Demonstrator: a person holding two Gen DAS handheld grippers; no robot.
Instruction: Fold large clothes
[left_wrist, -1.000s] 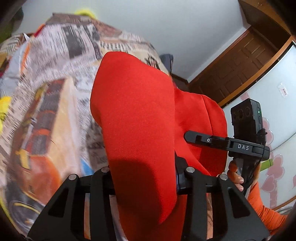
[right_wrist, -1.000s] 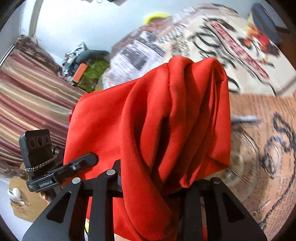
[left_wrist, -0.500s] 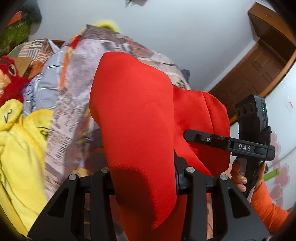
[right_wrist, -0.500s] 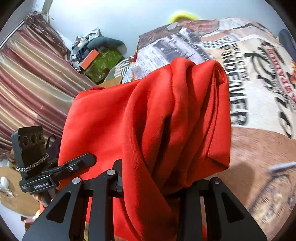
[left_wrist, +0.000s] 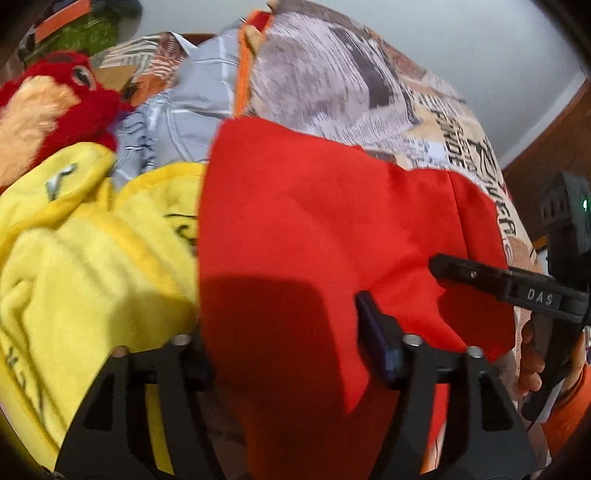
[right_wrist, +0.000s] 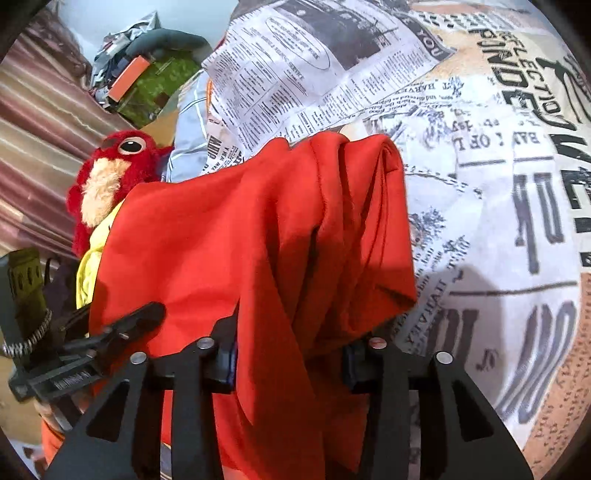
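- The red garment (left_wrist: 332, 229) hangs between the two tools, stretched over a bed cover printed like newspaper (right_wrist: 480, 184); whether its lower edge touches the cover cannot be told, since the cloth itself hides what lies under it.
- Left gripper (left_wrist: 288, 354): its jaws are closed on a flat fold of the red garment. The left pad is wholly buried behind the cloth — only the dark blue right pad (left_wrist: 376, 347) shows, pressed against the fabric.
- Right gripper (right_wrist: 288, 354): its jaws clamp a bunched, pleated hem of the same garment (right_wrist: 295, 240). Both pads peek out at the sides of the bunch, and the fabric falls down past the frame, cut off at the bottom edge.
- In the left wrist view, the right tool's black finger (left_wrist: 476, 275) marked "DAS" reaches in against the cloth from the right; the hand around its handle is partly cut off by the frame edge.
- In the right wrist view, the left tool appears at lower left, blurred, its label too smeared to read.
- A yellow plush blanket (left_wrist: 85, 266) lies just beside the garment on the left, out of focus, its dark markings unreadable.
- A red plush toy (right_wrist: 110, 177) with a pale face sits behind the yellow cloth, half covered by it.
- A heap of clutter (right_wrist: 147, 70) near the striped curtain (right_wrist: 37, 147) is too small and jumbled to name.
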